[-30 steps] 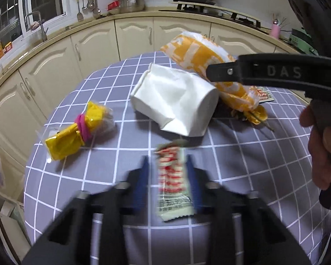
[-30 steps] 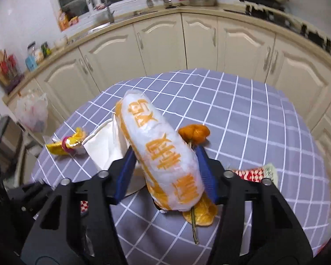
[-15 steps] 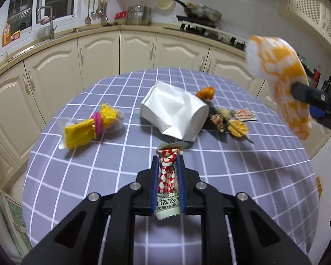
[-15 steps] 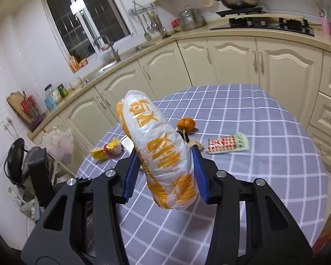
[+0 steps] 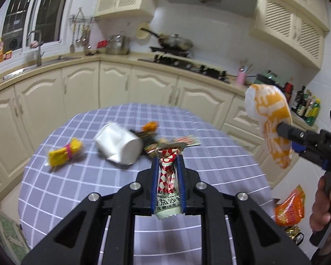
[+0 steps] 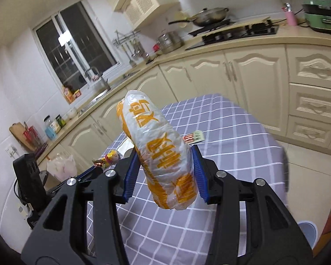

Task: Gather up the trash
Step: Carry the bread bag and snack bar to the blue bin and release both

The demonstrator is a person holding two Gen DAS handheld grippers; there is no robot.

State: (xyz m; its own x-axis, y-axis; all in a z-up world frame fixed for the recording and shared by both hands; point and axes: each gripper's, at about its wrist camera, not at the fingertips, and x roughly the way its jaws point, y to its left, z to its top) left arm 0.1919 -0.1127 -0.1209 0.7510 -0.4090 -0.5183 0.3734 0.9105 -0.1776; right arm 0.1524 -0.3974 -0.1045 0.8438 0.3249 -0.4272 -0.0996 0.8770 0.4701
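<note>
Both lifted off desk (image 5: 209,154): left tongs (image 5: 167,176) clamp red-white sachet (image 5: 168,183), right tongs (image 6: 163,174) grip orange-white bag (image 6: 158,154). Left near paper cup (image 5: 121,145): yellow wrapper (image 5: 65,152), food scraps (image 5: 150,128), flat packet (image 6: 194,137). Approx. halfway.

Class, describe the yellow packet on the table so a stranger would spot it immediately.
Start at the round table with the purple checked cloth. On its left side, left of the crumpled white paper bag, lies the yellow packet. It alone is bright yellow and cinched around the middle by a pink band.
</note>
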